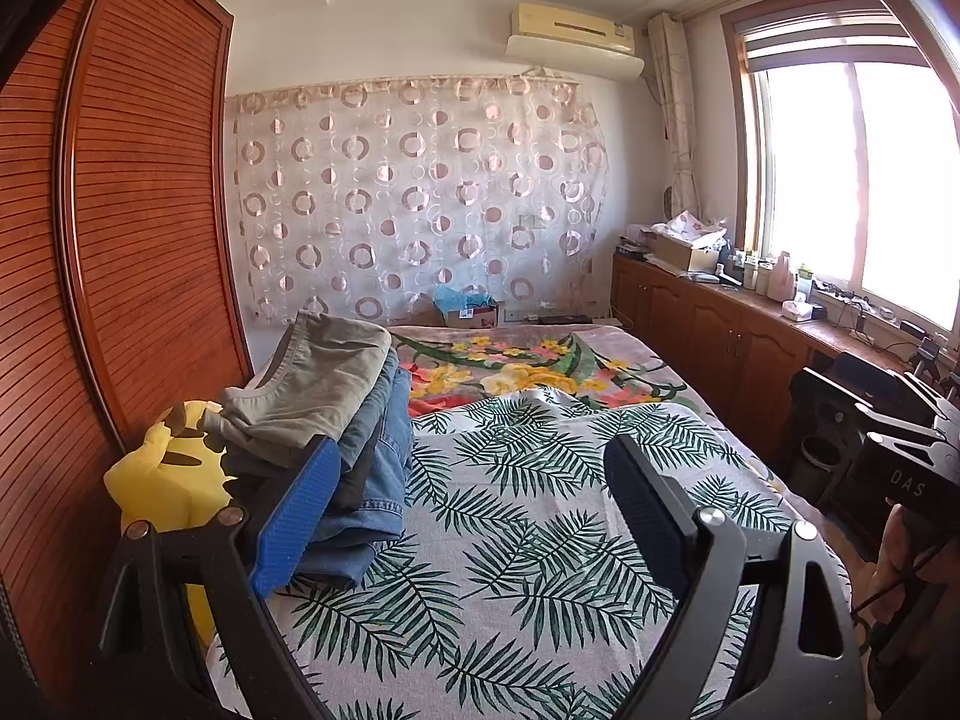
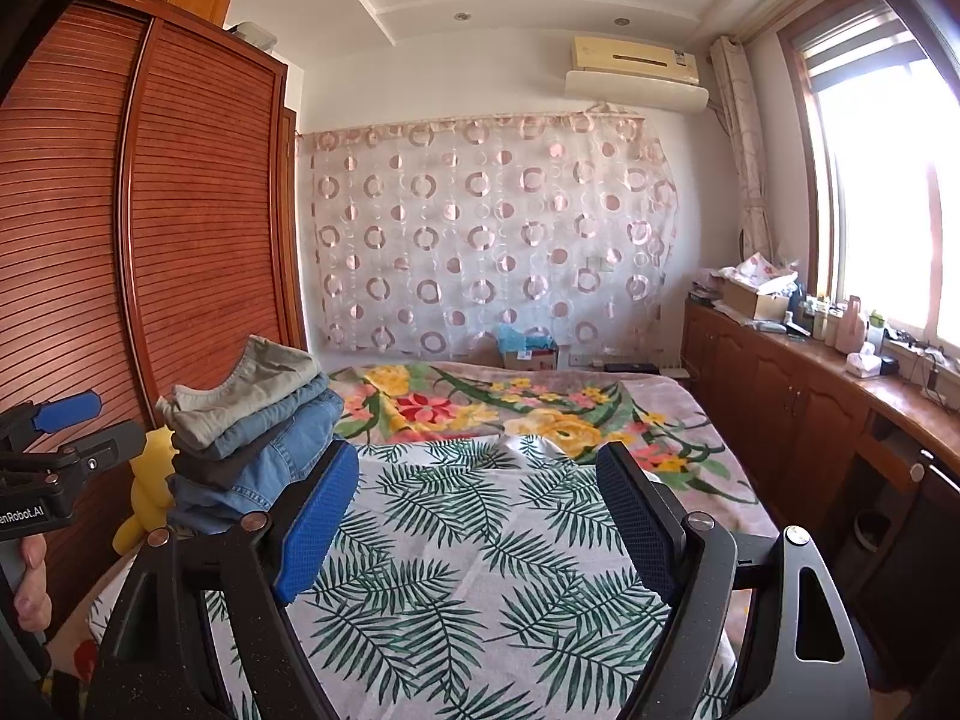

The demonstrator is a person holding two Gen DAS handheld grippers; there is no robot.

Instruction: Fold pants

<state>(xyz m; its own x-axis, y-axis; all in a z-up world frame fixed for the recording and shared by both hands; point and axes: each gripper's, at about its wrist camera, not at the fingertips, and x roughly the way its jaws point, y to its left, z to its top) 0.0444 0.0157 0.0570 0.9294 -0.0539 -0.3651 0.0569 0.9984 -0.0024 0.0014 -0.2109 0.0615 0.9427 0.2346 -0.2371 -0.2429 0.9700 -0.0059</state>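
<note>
A stack of folded pants point(image 1: 354, 432) lies at the left side of the bed, khaki on top, denim below; it also shows in the right wrist view point(image 2: 258, 432). My left gripper point(image 1: 474, 468) is open and empty, held above the leaf-print cloth point(image 1: 510, 528), its left finger just in front of the stack. My right gripper point(image 2: 477, 474) is open and empty above the same cloth point(image 2: 456, 570). The right gripper's body shows at the right edge of the left view point(image 1: 900, 438); the left gripper's body shows at the left edge of the right view point(image 2: 54, 456).
A yellow plush toy point(image 1: 162, 480) sits left of the stack, against a wooden wardrobe point(image 1: 120, 240). A flower-print blanket point(image 1: 540, 366) covers the far bed. A wooden cabinet point(image 1: 720, 324) with clutter runs under the window at right. A cardboard box point(image 1: 474, 315) stands by the curtain.
</note>
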